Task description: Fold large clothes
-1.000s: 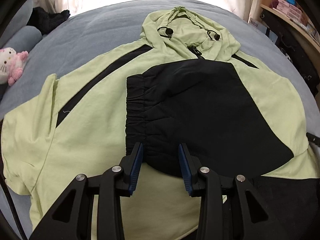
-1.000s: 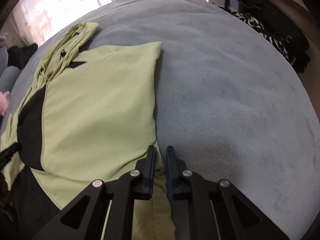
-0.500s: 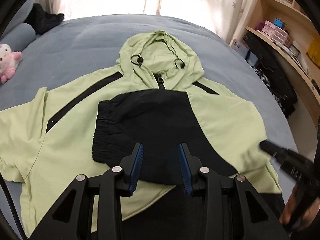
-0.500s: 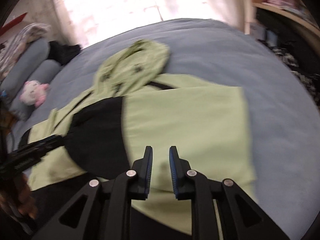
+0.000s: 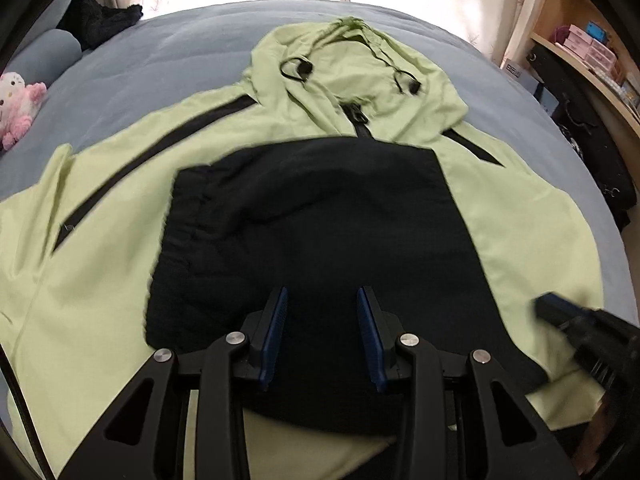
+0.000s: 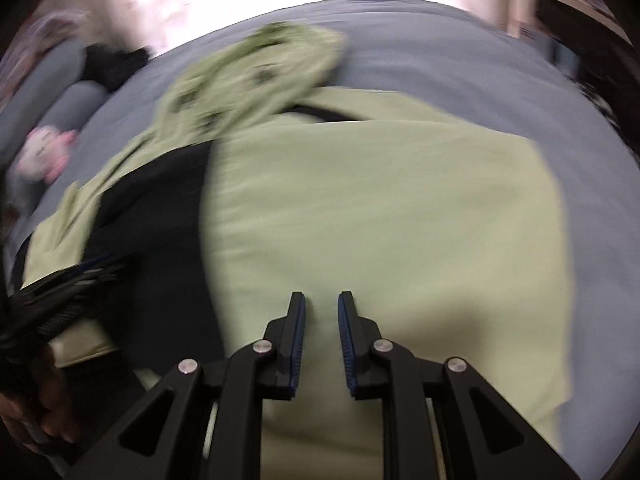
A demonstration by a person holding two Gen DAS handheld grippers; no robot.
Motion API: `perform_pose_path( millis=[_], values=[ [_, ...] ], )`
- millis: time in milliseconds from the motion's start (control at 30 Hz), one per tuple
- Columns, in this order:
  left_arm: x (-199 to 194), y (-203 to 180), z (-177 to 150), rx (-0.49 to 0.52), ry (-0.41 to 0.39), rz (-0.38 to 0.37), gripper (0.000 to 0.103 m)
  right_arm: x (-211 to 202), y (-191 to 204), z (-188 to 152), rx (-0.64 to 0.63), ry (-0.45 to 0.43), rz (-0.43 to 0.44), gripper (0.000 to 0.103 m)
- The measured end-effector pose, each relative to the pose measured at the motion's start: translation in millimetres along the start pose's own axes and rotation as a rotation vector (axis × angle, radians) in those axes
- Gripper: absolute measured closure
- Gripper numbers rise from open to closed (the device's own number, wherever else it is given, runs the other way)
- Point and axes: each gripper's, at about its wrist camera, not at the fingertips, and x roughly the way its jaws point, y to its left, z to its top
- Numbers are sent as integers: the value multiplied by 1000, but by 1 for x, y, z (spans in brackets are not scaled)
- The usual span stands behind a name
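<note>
A light green hooded jacket [image 5: 120, 280] with black panels lies spread on the blue-grey bed [image 5: 160, 52], hood [image 5: 352, 60] at the far end. A black sleeve part [image 5: 320, 208] is folded across its chest. My left gripper [image 5: 323, 292] hovers open over this black part with nothing between its fingers. In the blurred right wrist view, the jacket's folded green side [image 6: 380, 208] lies under my right gripper [image 6: 321, 296]. Its jaws stand a little apart, with nothing between them. Each gripper shows at the edge of the other's view, the right gripper [image 5: 560, 312] and the left gripper [image 6: 80, 272].
A pink and white plush toy [image 5: 18, 108], a grey pillow [image 5: 48, 60] and dark clothing [image 5: 100, 20] lie at the bed's far left. A wooden shelf [image 5: 592, 52] and dark bags [image 5: 592, 140] stand to the right of the bed. Curtains hang behind.
My right gripper let go of the jacket's green edge and swung left over the folded side. The left gripper drew back, then came closer over the black part.
</note>
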Motion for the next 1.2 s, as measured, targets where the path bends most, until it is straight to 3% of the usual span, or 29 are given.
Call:
perform_pose_path(
  millis=[133,300,467,600,767,1200],
  values=[
    [2,13,7,-20,-4,-8,69,-14,-66,0,119,-28,-76,90],
    [-2,14,8,-15,-10,20,69,-28,-86,-7,173,-47,-121,89],
    [-24,8,5,9,-39,44,68,-40,-73,-11,154,-49,-147,87],
    [-55,3,2,18,-90,34,58,-58,-58,-20,152,-53,-108,87],
    [-101,-3,-6,24,-146,32,54,-90,-32,-34,129,-79,-73,87],
    [-205,16,-66,-15,-170,32,47,-175,37,-88,91,-129,43,85]
  ],
)
